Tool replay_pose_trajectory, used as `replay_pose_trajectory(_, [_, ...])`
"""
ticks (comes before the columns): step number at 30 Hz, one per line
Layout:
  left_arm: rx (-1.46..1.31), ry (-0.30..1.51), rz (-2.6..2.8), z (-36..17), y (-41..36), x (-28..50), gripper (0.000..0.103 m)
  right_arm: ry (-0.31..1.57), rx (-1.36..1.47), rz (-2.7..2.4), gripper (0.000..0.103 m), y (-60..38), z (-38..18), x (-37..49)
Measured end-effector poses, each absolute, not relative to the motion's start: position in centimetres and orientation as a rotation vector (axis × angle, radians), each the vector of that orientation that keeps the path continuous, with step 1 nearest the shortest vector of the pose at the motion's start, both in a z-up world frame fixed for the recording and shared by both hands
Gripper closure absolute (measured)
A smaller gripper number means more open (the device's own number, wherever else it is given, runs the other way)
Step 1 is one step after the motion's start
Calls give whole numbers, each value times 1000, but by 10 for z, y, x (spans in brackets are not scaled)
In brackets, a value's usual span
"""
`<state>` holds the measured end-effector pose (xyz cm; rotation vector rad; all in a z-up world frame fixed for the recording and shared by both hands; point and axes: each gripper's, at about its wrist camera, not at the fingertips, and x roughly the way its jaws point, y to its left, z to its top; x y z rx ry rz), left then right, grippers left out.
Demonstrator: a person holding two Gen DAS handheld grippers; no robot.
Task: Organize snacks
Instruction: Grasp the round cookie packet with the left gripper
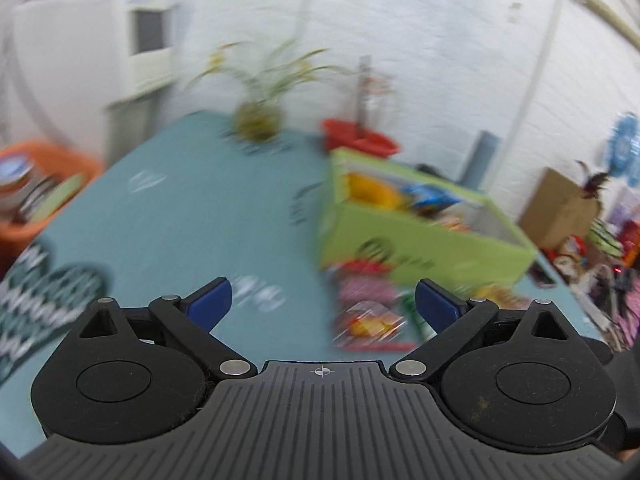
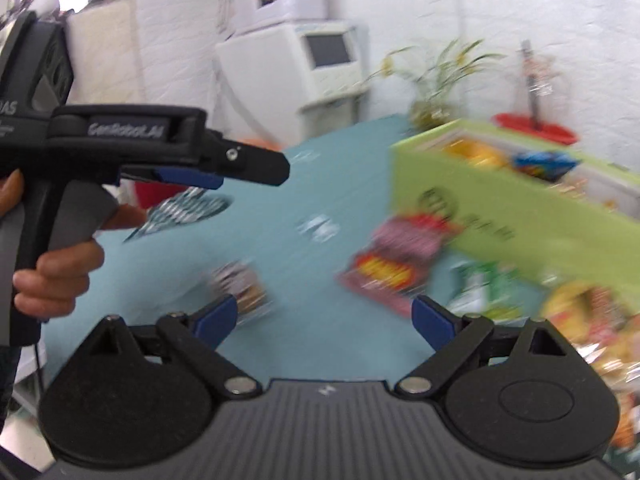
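A lime green box stands on the teal table and holds several snack packs, among them a yellow one and a blue one. Loose packs lie in front of it: a pink and red pack, a red and yellow pack, a green pack, a yellow pack and a small brown pack. My left gripper is open and empty above the table. My right gripper is open and empty. Both views are blurred.
The left gripper body, held in a hand, fills the left of the right wrist view. A potted plant and a red bowl stand at the table's far edge. An orange basket sits at the left. A cardboard box and clutter lie right.
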<state>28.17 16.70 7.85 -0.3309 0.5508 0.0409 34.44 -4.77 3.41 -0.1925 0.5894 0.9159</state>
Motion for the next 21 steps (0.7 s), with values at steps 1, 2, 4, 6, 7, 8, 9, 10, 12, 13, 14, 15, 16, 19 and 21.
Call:
replay_pose_trajectory(1, [-361,570,66,69,177,270,17,607,-206,940,10,-37,28,336])
replay_pose_trajectory(2, [-393,588,77,62,185,263,20,623,-220,966,10,-26,23,329])
replay_pose_trajectory(4, [-452,631,71,48,199,258,28,626,-261,1023,10,-4,19,320])
replay_pose_trajectory(6, [-491,662,56,40,207,256,35,583,-318,1038,10,17,18,318])
replay_pose_trajectory(7, [-499,668,47,37,210,255,35,555,-348,1029,10,25,19,321])
replay_pose_trajectory(8, [-506,672,42,35,211,254,37,543,-365,1025,10,32,18,324])
replay_pose_trajectory(9, [-516,676,38,33,212,253,38,553,-374,1029,10,38,16,329])
replay_pose_trajectory(10, [-531,681,23,30,214,254,42,596,-376,1039,10,43,13,338])
replay_pose_trajectory(12, [-565,703,-30,25,213,257,55,631,-359,1049,10,46,9,342])
replay_pose_trajectory(13, [-577,719,-64,22,211,261,68,650,-355,1061,9,45,10,340])
replay_pose_trajectory(14, [-571,730,-64,20,208,261,69,652,-351,1056,9,43,12,336])
replay_pose_trajectory(15, [-555,729,-57,19,205,261,70,658,-351,1054,9,41,13,332])
replay_pose_trajectory(16, [-534,722,-53,20,200,261,70,665,-357,1050,10,39,13,330])
replay_pose_trajectory(19, [-539,733,-102,20,190,265,71,665,-370,1018,9,24,14,314])
replay_pose_trajectory(21, [-532,749,-138,19,177,267,71,663,-352,1001,9,9,15,304])
